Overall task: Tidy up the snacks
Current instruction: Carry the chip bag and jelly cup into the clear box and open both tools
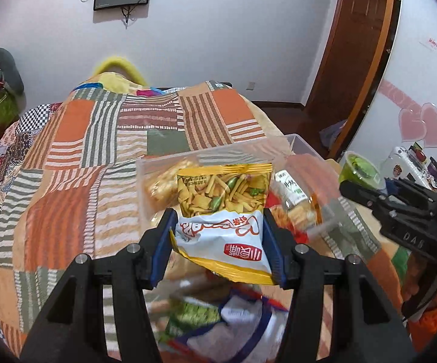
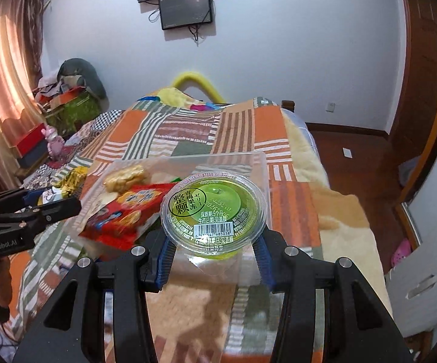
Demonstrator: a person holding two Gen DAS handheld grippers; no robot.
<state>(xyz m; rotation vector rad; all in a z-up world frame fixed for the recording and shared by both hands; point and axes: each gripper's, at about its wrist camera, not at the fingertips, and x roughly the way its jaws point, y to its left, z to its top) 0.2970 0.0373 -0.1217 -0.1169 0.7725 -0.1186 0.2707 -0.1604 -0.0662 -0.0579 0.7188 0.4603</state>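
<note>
Two grippers each hold a snack above a clear box on the bed.

The clear plastic box (image 2: 260,163) stands on the patchwork quilt (image 1: 76,139) and holds a red packet of crackers (image 2: 124,214) and a pale bag of round biscuits (image 2: 126,177); in the left wrist view some other packets in it are too blurred to tell. The left gripper (image 1: 220,242) pinches a yellow and white bag of mixed snacks (image 1: 221,211), which sits upright between its blue pads, in front of the box. The right gripper (image 2: 213,252) pinches a green jelly cup (image 2: 215,211) by its sides, lid up, at the near right corner of the box. More packets (image 1: 215,317) lie below the left gripper, blurred.
</note>
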